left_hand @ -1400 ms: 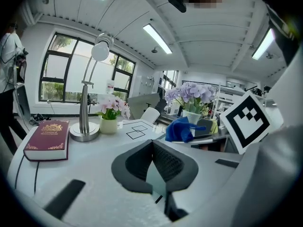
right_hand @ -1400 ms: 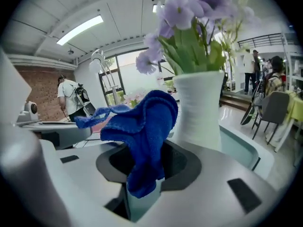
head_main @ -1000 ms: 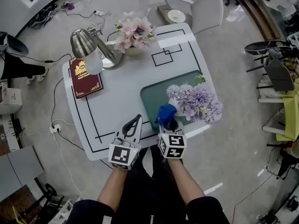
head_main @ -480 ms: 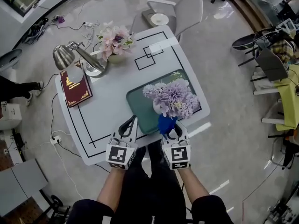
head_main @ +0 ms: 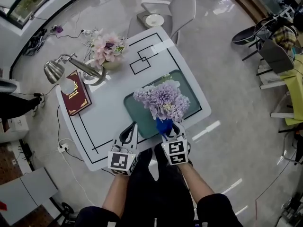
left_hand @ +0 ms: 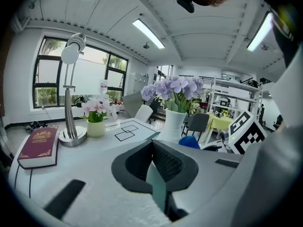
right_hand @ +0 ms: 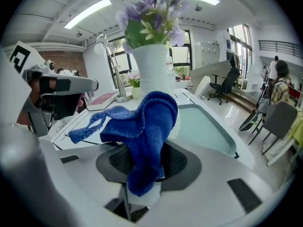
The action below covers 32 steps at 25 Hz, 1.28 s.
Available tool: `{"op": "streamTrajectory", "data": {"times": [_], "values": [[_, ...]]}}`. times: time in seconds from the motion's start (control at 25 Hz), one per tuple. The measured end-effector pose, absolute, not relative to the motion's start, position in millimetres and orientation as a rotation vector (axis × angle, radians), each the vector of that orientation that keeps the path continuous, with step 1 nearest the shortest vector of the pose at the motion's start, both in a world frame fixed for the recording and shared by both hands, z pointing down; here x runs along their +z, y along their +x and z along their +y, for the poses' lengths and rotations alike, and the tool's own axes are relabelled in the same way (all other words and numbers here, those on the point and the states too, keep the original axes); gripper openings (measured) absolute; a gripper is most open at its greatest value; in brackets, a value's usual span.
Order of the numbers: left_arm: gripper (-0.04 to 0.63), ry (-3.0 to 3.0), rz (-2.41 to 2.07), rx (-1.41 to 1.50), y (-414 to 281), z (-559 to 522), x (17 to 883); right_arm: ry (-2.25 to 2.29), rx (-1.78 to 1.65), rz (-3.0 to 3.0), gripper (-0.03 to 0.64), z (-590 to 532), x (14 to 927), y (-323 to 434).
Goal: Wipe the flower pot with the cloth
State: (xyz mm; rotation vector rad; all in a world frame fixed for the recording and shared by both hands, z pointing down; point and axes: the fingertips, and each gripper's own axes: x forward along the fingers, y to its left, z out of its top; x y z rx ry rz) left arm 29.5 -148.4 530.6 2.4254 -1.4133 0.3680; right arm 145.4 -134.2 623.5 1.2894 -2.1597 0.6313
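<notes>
The right gripper (head_main: 167,129) has its jaws clamped on the blue cloth (right_hand: 142,126), which bunches up above them, with one loose strand trailing toward the left. In the right gripper view the cloth covers the lower front of the white pot (right_hand: 152,70) and looks pressed against it, though the contact itself is hidden behind the folds. The pot stands upright near the front edge of the green tray (head_main: 137,109), on the right part of the white table (head_main: 109,112), and its purple flowers (head_main: 162,100) hide most of it from above. From the left gripper view the cloth (left_hand: 188,142) shows as a blue lump low beside the pot (left_hand: 172,124), with the right gripper's marker cube (left_hand: 246,131) just past it. The left gripper (head_main: 129,132) sits at the near table edge, just left of the tray, apart from the pot; its jaws are together with nothing between them. Farther back on the left side of the table stand a metal lamp (head_main: 71,67), a red book (head_main: 75,92) lying flat beside its base, and a small pot of pink flowers (head_main: 107,46). A grey chair (head_main: 177,6) is at the far side of the table.
</notes>
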Motion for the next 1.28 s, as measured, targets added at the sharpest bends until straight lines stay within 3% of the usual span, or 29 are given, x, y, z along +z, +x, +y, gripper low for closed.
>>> {"op": "streamTrajectory", "data": {"times": [0.2,0.6,1.28], "values": [[0.006,2.421,-1.424,0.386,33,-152,531,1.301,0.678,-2.117,0.130,-135,635,167],[0.006,2.416,-1.430,0.388,48,-156,535,1.269,0.303,-2.246,0.130,-187,565,183],[0.006,2.358,-1.488,0.423,36,-162,543,1.129,0.370,-2.150,0.130,-214,637,206]]}}
